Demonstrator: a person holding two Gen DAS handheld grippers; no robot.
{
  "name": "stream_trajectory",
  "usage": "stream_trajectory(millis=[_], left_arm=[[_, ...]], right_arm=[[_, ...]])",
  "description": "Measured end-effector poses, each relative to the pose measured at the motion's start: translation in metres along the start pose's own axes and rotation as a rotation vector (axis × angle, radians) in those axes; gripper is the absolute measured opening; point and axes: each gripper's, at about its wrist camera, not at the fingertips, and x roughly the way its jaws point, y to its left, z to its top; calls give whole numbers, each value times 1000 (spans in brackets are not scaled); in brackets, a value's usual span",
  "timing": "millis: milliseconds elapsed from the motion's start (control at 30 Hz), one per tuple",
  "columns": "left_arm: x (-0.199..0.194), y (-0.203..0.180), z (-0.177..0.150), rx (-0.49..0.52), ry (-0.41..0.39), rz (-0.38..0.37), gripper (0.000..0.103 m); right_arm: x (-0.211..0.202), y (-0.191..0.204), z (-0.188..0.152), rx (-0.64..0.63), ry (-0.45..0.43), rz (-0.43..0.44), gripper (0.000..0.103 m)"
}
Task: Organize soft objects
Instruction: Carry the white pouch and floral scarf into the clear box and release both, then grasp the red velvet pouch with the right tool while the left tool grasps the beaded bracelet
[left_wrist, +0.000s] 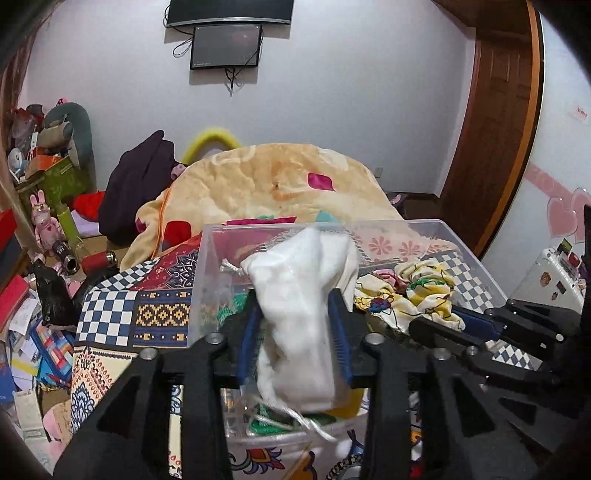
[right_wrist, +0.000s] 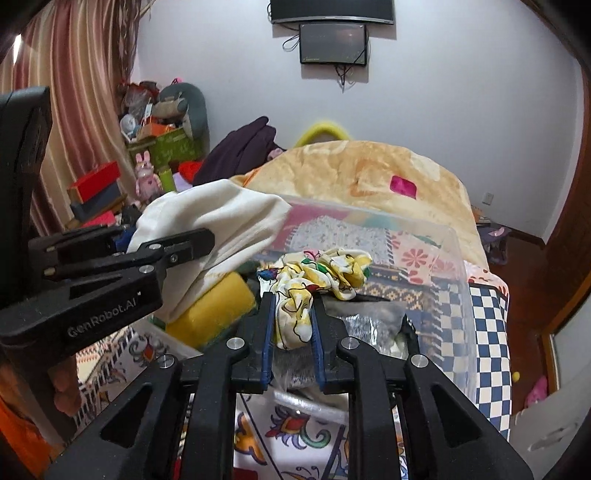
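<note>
A white cloth pouch is clamped in the left gripper over the clear plastic bin; a floral scrunchie is gripped by the right gripper above the bin's near edge.

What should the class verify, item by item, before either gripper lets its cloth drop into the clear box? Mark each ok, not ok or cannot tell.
1. Left gripper is shut on the white drawstring pouch: ok.
2. Right gripper is shut on the floral cloth: ok.
3. Both cloths hang above the clear plastic box: ok.
4. Box is open at the top, no lid in the way: ok.
5. Pouch drawstring is free of the box contents: cannot tell.
6. Room is left in the box beside the yellow roll: cannot tell.
</note>
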Motion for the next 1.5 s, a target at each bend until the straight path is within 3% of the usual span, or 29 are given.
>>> stream_trajectory(millis=[133,200,300,533,667,800,933,1267,1500], left_arm=[[-9,-1,-1,3,-6,-8,46],[-17,-1,-1,3,-18,-15,46],[-33,-2,-1,5,-46,-36,50],[-76,-10,-2,35,-120,-67,60],[-96,-13,-10,61,-143,-77,66],[-108,-15,-21,78,-142,-78,68],[-113,-15,-34,75,-116,-88,70],[-100,-8,-78,45,8,-64,70],[-84,-2,-93,24,70,-52,70]], right_arm=[[-5,-2,2,12,-1,-1,24],[-9,-4,2,22,2,7,35],[-19,-5,2,21,-24,2,44],[-45,0,3,-11,-98,-33,47],[-63,0,-2,3,-143,-29,60],[-71,3,-11,6,-147,-17,61],[-71,7,-23,17,-120,2,61],[-38,33,-62,5,56,106,61],[-17,36,-78,-8,143,109,61]])
